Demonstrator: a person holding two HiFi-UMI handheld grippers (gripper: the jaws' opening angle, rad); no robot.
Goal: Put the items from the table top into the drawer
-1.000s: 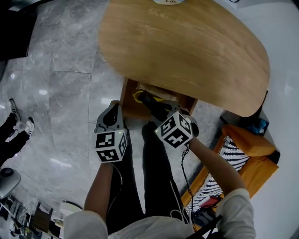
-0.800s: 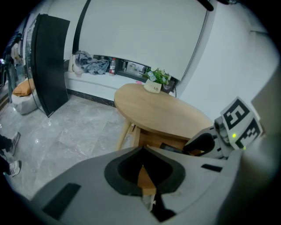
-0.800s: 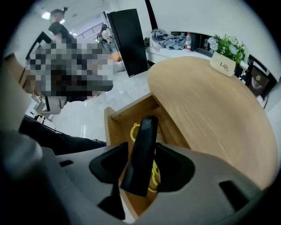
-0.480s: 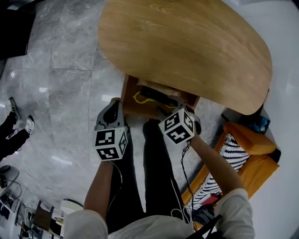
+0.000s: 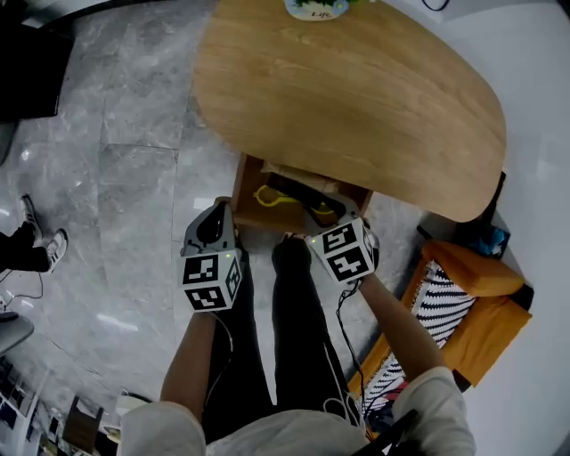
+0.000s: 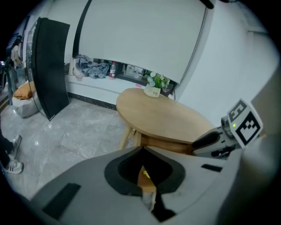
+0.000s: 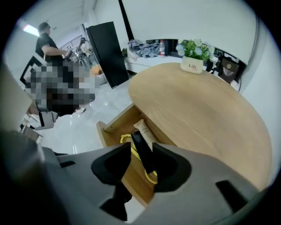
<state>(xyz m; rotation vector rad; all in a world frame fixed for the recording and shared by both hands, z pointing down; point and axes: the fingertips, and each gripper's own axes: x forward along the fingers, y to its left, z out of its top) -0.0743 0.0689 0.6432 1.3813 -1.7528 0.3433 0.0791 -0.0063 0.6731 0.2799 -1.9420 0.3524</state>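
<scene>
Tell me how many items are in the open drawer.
3: a beige tube at the back, a black bar beside it, a yellow cord looped beneath the bar. The tabletop covers part of the drawer, so more may be hidden.

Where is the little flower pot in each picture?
Head view: the flower pot is at the top edge, partly cut off.
Left gripper view: it is just above the middle.
Right gripper view: it is in the upper part, right of centre.
Shared landmark: the wooden table it stands on, near the far edge.
</scene>
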